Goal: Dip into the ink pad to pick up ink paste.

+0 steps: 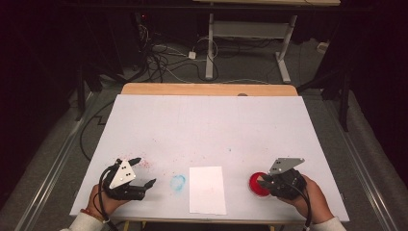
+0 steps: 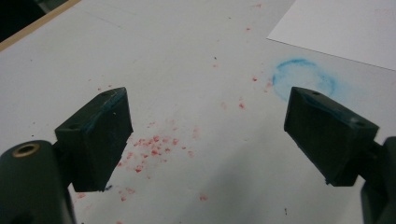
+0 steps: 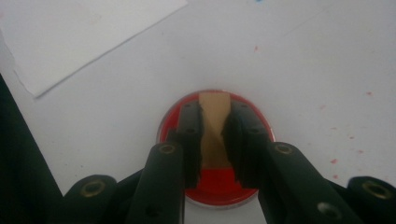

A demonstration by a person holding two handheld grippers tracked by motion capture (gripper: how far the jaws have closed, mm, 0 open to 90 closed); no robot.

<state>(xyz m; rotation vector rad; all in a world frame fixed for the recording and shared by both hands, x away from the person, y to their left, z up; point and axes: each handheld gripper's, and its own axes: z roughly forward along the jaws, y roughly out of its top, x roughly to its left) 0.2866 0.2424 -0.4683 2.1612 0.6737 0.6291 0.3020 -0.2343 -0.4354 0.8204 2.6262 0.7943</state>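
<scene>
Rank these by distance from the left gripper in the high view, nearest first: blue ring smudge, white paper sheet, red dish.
1. Blue ring smudge, just to the right of the left gripper.
2. White paper sheet, at the centre of the near edge.
3. Red dish, far right, under the right gripper.

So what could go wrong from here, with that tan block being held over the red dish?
1. The right gripper pinches the tan block in the red paint dish; lifting it out could drip red onto the table cover, already speckled.
2. Carrying it to the white paper may smear paint where it isn't wanted.
3. The shallow dish could slide or tip if the block drags its rim.
</scene>
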